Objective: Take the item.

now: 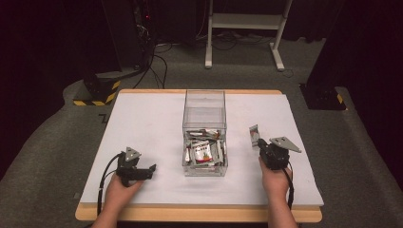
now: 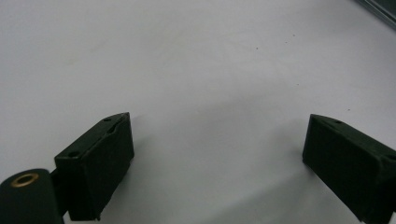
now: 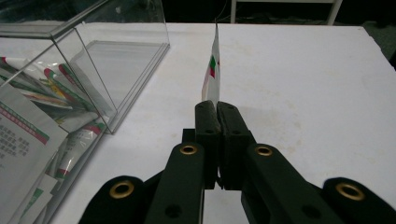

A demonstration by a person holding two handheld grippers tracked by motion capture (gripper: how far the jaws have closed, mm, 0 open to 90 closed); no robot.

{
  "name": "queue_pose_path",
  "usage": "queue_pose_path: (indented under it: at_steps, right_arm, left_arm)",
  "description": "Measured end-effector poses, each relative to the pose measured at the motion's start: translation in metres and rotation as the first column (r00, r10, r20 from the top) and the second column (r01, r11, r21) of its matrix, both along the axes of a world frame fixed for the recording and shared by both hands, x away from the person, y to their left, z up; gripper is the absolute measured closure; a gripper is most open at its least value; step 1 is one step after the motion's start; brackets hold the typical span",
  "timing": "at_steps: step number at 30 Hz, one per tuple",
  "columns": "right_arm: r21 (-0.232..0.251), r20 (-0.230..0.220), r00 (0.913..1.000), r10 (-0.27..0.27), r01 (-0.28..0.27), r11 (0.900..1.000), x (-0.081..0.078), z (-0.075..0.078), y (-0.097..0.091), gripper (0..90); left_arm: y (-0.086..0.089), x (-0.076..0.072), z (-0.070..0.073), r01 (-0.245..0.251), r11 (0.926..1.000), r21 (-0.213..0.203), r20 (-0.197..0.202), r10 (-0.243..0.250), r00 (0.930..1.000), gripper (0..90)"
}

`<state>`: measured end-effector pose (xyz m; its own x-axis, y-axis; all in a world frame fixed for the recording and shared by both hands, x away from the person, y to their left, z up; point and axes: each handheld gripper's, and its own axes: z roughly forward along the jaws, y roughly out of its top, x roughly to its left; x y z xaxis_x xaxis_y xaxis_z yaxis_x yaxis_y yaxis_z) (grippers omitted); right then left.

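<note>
A clear plastic box (image 1: 204, 114) stands at the middle of the white table (image 1: 142, 123), its near half holding several white sachets (image 1: 203, 153) with red and green print. In the right gripper view the box (image 3: 116, 56) lies to the left. My right gripper (image 1: 260, 142) is right of the box, shut on one sachet (image 1: 254, 134) that stands on edge beyond its fingertips (image 3: 215, 106); the same sachet (image 3: 213, 70) rises thin and upright above the table. My left gripper (image 1: 152, 168) rests low at the near left, open, with nothing but bare table between its fingers (image 2: 100, 158).
The table's wooden edge (image 1: 199, 213) runs along the near side. Beyond the far edge are a white desk frame (image 1: 247, 28), cables and a yellow-black striped base (image 1: 97, 92) on grey carpet.
</note>
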<state>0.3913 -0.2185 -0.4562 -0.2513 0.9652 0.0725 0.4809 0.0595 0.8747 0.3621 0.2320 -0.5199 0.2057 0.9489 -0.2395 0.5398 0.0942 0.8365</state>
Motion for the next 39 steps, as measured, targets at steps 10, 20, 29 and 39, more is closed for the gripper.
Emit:
queue_pose_path:
  at_steps: [10,20,29,39]
  right_arm:
    - [-0.006,-0.026,0.9997,-0.001,0.001,1.0000,0.001,-0.006,0.001,88.7]
    - [-0.010,-0.035,0.9990,-0.028,0.027,0.9996,0.003,-0.008,-0.001,87.8]
    - [-0.015,-0.009,0.9992,-0.040,0.039,0.9991,0.001,-0.004,-0.004,79.3]
    - [-0.021,0.022,0.9988,-0.045,0.045,0.9987,-0.001,0.003,-0.003,58.8]
  left_arm:
    - [0.000,0.000,0.000,0.001,1.0000,0.001,-0.001,-0.001,1.0000,8.9]
    - [0.000,0.000,0.000,0.001,1.0000,0.001,-0.001,-0.001,1.0000,8.9]
    - [0.000,0.000,0.000,-0.001,1.0000,-0.001,-0.001,0.001,1.0000,8.9]
    - [0.000,0.000,0.000,0.001,1.0000,0.001,-0.002,-0.001,1.0000,8.9]
